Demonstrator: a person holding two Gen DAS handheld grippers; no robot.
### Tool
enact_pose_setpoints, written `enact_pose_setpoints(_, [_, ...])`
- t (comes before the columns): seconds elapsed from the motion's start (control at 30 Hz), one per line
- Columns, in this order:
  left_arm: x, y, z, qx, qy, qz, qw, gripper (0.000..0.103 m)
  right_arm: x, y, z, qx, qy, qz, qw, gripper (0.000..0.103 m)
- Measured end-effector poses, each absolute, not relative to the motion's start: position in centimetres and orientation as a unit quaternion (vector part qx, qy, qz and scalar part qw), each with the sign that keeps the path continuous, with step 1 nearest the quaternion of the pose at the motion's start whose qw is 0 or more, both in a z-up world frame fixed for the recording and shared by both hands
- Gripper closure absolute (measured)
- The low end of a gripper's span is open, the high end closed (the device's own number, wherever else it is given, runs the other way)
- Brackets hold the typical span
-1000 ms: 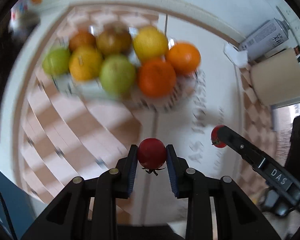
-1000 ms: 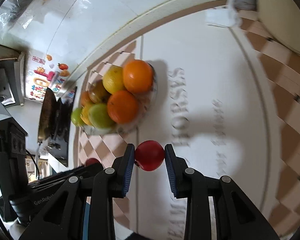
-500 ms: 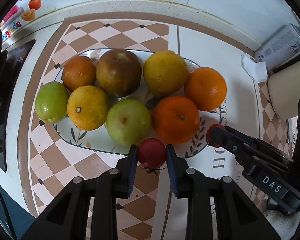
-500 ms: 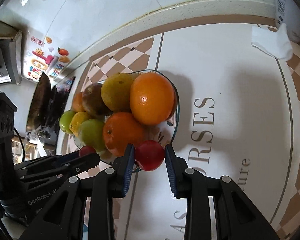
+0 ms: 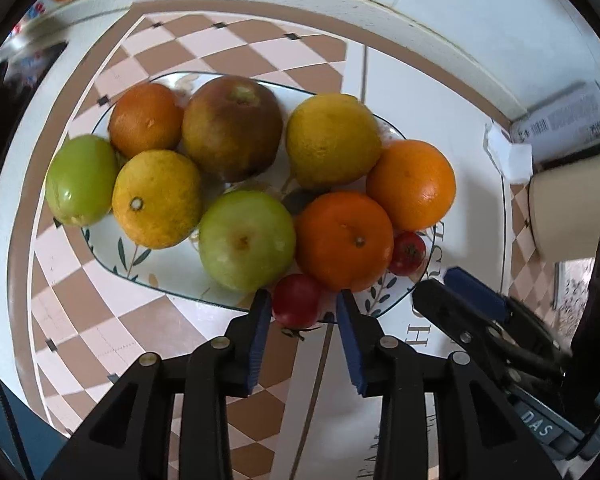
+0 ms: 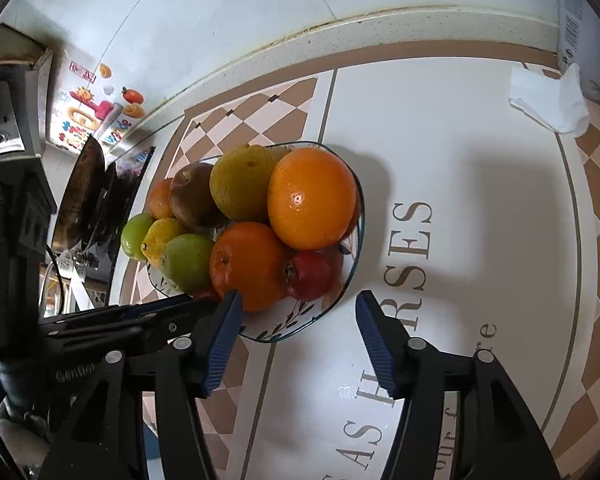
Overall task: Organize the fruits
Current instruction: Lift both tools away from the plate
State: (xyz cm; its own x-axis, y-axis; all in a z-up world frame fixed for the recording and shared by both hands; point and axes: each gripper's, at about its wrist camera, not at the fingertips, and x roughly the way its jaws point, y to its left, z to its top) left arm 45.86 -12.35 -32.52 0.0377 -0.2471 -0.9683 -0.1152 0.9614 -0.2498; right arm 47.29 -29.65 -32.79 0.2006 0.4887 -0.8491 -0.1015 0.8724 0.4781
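Observation:
A leaf-patterned plate [image 5: 168, 266] holds oranges, lemons, green apples and a brownish apple. My left gripper [image 5: 302, 300] stands over the plate's near rim. A small red tomato [image 5: 296, 304] rests on the rim between its blue pads; the jaws are opening and a gap shows at the right pad. My right gripper [image 6: 298, 304] is also opening and stands wide with nothing in it. Its red tomato [image 6: 310, 276] lies on the plate [image 6: 300, 330] against an orange [image 6: 248, 264]. In the left wrist view that tomato [image 5: 408, 252] sits beyond the right gripper [image 5: 440, 284].
A crumpled white paper [image 6: 548, 100] and a spray can [image 5: 560, 120] stand at the back right by the wall. A cream roll [image 5: 572, 208] is at the right. A dark pan [image 6: 84, 192] sits on the stove at the left.
Both grippers carried their tomatoes to the plate. The right jaws spread and left their tomato on the plate. The left jaws have begun to part around theirs.

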Motion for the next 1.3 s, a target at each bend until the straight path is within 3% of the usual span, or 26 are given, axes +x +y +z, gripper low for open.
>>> enact_pose_setpoints(0.13, [45.8, -11.6, -31.8, -0.138, 0.689, -0.036, 0.71, 0.071, 46.7, -30.3, -31.9, 0.15, 0.594, 0.176, 0.77, 0.038])
enact_pose_setpoints(0.17, [45.7, -11.4, -31.5, -0.133, 0.687, -0.033, 0.714, 0.07, 46.5, -30.3, -31.5, 0.141, 0.593, 0.168, 0.775, 0.032])
enact_pose_setpoints(0.23, [45.5, -11.3, -30.8, -0.115, 0.683, -0.024, 0.721, 0.051, 46.1, -30.4, -31.0, 0.12, 0.6, 0.145, 0.778, 0.013])
enact_pose_setpoints(0.33, [44.8, -11.0, -29.7, -0.074, 0.675, -0.008, 0.734, 0.022, 45.3, -30.2, -29.8, 0.088, 0.604, 0.118, 0.783, 0.011])
enact_pose_setpoints(0.5, [43.2, -9.8, -28.5, -0.044, 0.67, 0.004, 0.741, 0.016, 43.7, -29.4, -27.9, 0.065, 0.606, 0.101, 0.786, 0.009])
enact_pose_setpoints(0.57, [42.6, -9.3, -27.8, -0.036, 0.664, 0.011, 0.747, 0.006, 42.9, -28.8, -26.9, 0.061, 0.605, 0.093, 0.788, 0.008])
enact_pose_setpoints(1.3, [30.7, -1.7, -15.1, 0.013, 0.526, -0.013, 0.85, 0.005, 27.8, -20.7, -13.7, 0.065, 0.519, 0.014, 0.852, 0.006])
